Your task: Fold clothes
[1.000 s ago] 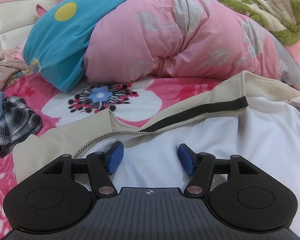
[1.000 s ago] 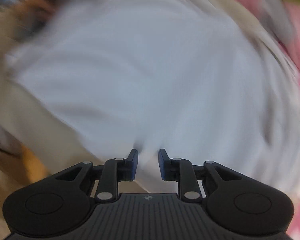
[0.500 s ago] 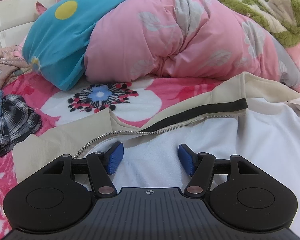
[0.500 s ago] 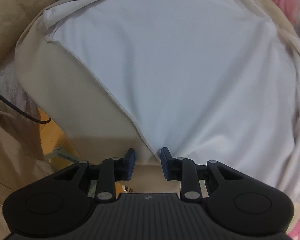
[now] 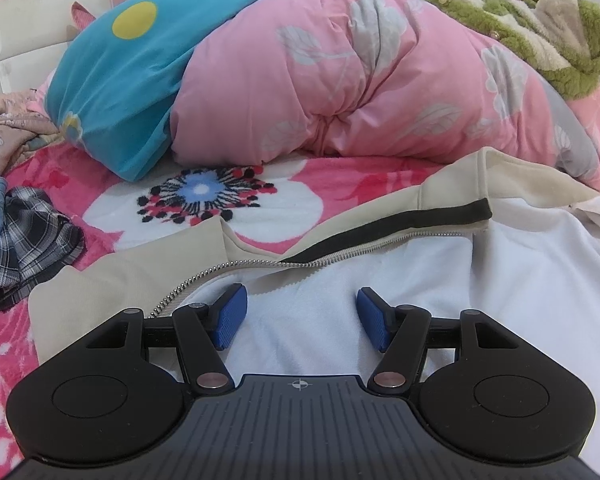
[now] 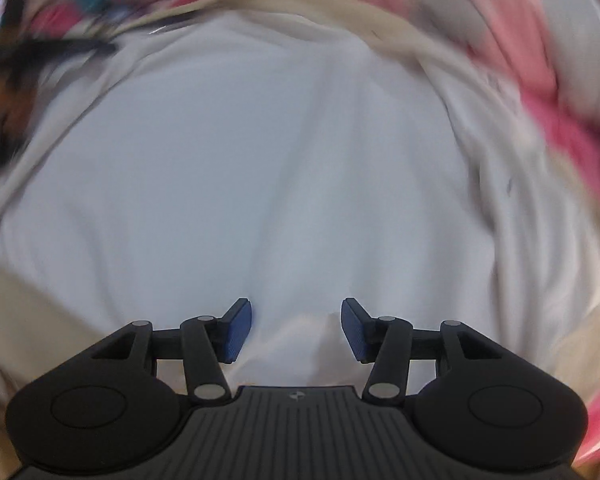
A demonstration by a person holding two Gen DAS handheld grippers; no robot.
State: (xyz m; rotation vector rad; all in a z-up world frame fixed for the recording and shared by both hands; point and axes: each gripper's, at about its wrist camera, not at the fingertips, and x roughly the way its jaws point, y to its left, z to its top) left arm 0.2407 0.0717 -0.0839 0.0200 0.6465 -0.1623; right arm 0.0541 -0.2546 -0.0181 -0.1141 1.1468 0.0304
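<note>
Jacket: a cream zip-up jacket (image 5: pixel 112 280) is spread open on the bed, its white lining (image 5: pixel 480 280) turned upward; in the right wrist view the lining (image 6: pixel 260 160) fills most of the blurred picture.
Zipper: a metal zipper (image 5: pixel 300 262) is seen along the opened front edge, with a dark band (image 5: pixel 400 224) beside it.
Left gripper: the left gripper (image 5: pixel 298 316) is held low over the lining near the zipper; its jaws are set apart and released, with nothing pressed between the blue pads.
Right gripper: the right gripper (image 6: pixel 296 330) is pointed steeply down at the lining; its jaws have just been opening and are released, a raised fold of cloth (image 6: pixel 300 332) lying between them, touched by neither pad as far as the blur allows.
Bed: a pink floral bedspread (image 5: pixel 280 200) is covered by the jacket in the near part.
Behind the jacket: a pink quilt (image 5: pixel 360 80) is heaped, with a blue pillow (image 5: pixel 120 80) against its left side and a green fleece (image 5: pixel 540 48) on top at the right.
Left edge: a plaid garment (image 5: pixel 24 240) is bunched on the bedspread, well apart from the jacket.
</note>
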